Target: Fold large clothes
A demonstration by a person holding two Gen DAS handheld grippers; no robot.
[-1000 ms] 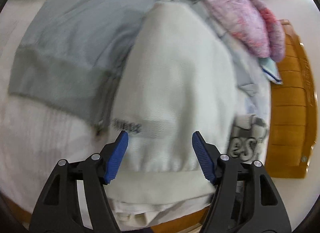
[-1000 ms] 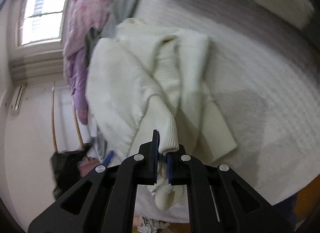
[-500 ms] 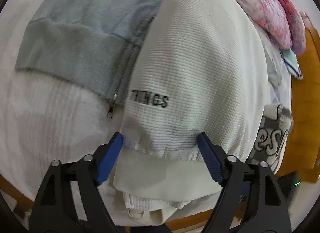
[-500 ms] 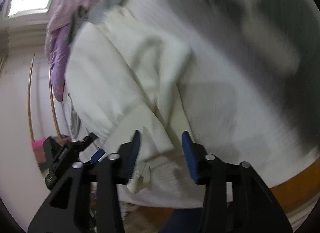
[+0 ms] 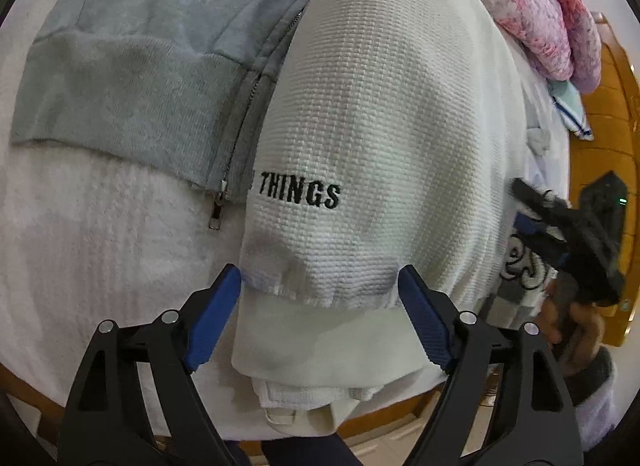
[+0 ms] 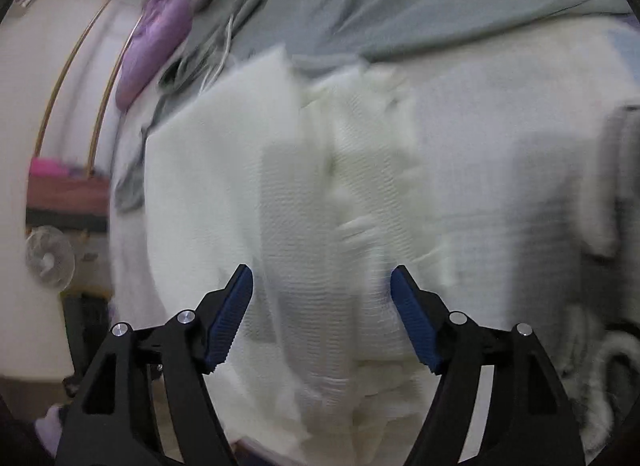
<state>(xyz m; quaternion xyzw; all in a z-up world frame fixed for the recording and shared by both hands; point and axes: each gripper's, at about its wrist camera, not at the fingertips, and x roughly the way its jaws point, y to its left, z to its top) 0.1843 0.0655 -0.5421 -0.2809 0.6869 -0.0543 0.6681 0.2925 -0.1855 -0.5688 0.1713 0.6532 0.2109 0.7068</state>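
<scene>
A white waffle-knit sweater [image 5: 380, 105] with the black word THINGS lies folded on the bed. In the left wrist view my left gripper [image 5: 320, 286] stands open just above its near hem, one blue pad on either side of the folded edge, not pressing on it. At the right edge of that view a hand [image 5: 568, 322] holds my right gripper [image 5: 560, 234]. In the blurred right wrist view the right gripper [image 6: 322, 294] hangs over the same sweater [image 6: 248, 185]. Its jaws are opening, and cloth lies below them but nothing is gripped.
A grey zip hoodie [image 5: 132, 77] lies left of the sweater on the white fleece bed cover [image 5: 100, 234]. A pink blanket [image 5: 552, 13] is heaped at the back right by the wooden bed frame [image 5: 616, 113]. A fan [image 6: 50, 262] stands on the floor beyond the bed.
My right gripper let go of the sweater's sleeve cuff, opened, rolled and swung across the sweater. My left gripper opened wider and sank toward the hem.
</scene>
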